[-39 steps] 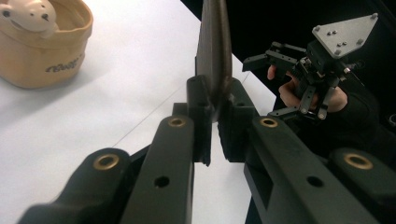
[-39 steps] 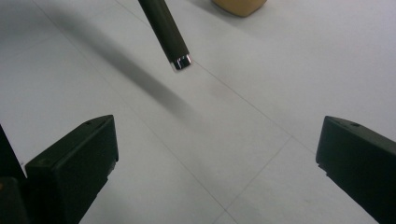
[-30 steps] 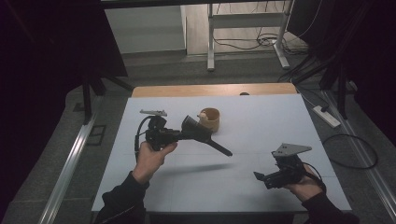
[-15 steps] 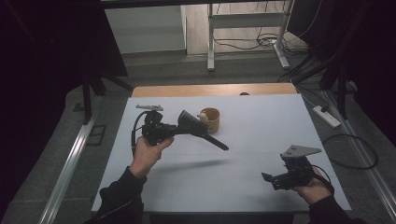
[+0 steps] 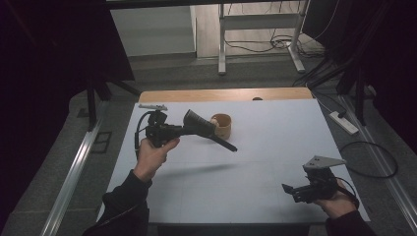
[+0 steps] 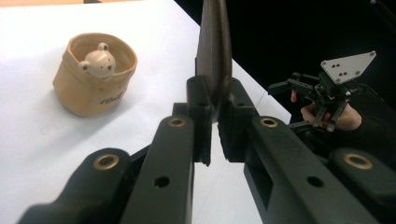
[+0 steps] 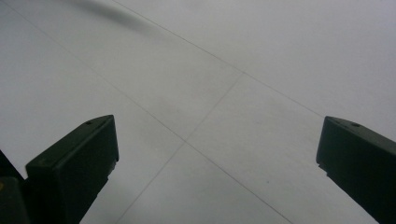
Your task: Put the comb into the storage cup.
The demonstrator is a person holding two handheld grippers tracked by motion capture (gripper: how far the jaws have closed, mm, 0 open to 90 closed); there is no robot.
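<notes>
My left gripper (image 5: 183, 131) has its jaws pinched tight on a dark, flat tool (image 5: 211, 133), and I hold it in the air over the far left part of the white table (image 5: 275, 147). In the high view the tool's long axis runs from the gripper toward the right and slightly toward me: a wider, flared part sits by the jaws, and a thin black shaft tapers to a tip that points right and a little down, ending just past the tan cup (image 5: 222, 126). In the left gripper view I see the tool (image 6: 214, 51) edge-on, rising straight out from between the pads (image 6: 201, 121), which press on it from both sides. The cup (image 6: 95, 74) stands upright on the table behind the tool, with a small bear figure (image 6: 98, 63) peeking over its rim.

My right gripper (image 5: 295, 189) hangs low over the near right corner — jaws spread wide, nothing between them; in the right gripper view both fingertips (image 7: 74, 163) frame bare table.

Against the frame a second ago, the left gripper with the tool has shifted a little toward the far side, so the tool now overlaps the cup's front — and the right gripper has drifted rightward toward the table's edge. The cup has not moved.
</notes>
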